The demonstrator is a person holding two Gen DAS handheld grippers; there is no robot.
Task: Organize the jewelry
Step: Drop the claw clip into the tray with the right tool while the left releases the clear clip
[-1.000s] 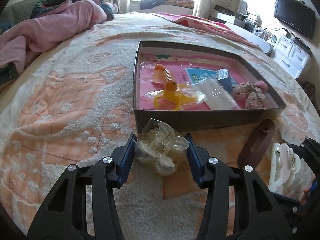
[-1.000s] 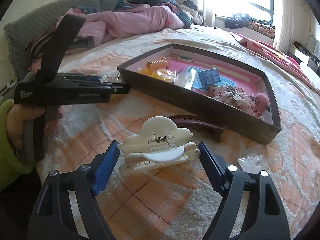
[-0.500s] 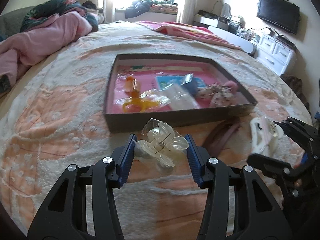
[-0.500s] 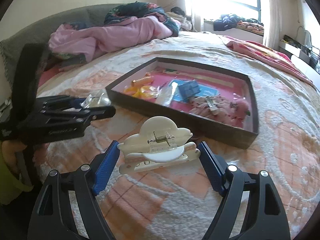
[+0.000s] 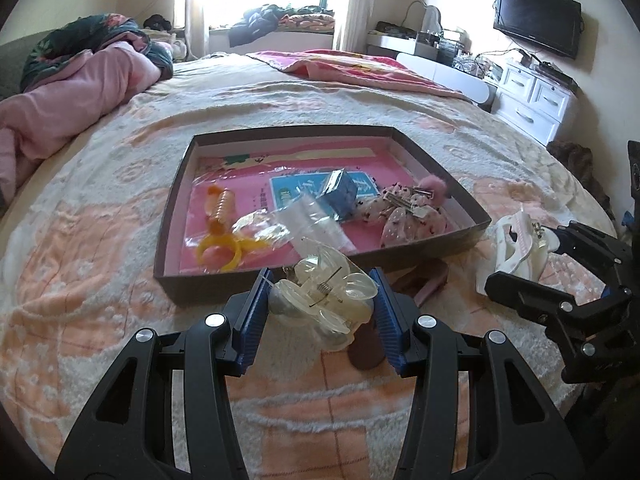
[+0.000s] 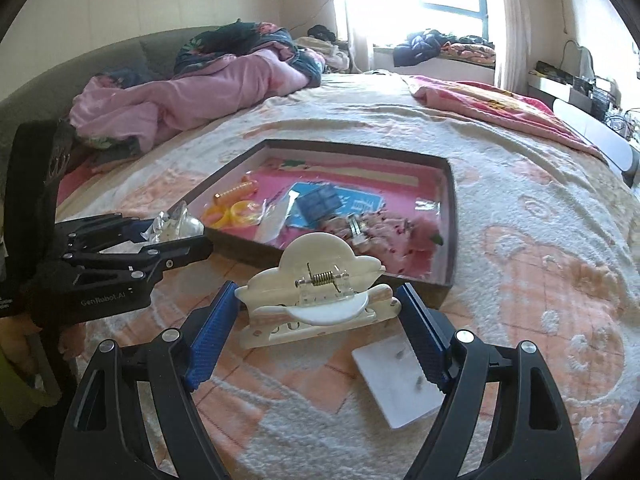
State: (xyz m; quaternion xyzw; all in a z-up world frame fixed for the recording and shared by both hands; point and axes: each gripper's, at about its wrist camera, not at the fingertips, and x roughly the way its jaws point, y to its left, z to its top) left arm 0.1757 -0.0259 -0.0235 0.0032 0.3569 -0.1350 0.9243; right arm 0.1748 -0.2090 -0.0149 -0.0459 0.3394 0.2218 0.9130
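My left gripper is shut on a clear plastic hair claw clip, held above the bedspread just in front of the dark shallow box. My right gripper is shut on a cream cloud-shaped claw clip, also lifted, short of the box's near corner. Inside the box on its pink floor lie an orange spiral tie, a yellow ring, a blue packet and pink spotted bows. Each gripper shows in the other's view, the right and the left.
A brown hair clip lies on the bedspread under the left gripper, partly hidden. A small white card with earrings lies below the right gripper. Pink bedding is heaped at the far left. A white dresser stands far right.
Both grippers have risen and drawn back from the box with their clips still held, so the box looks smaller and farther. The white card has come into the right wrist view.
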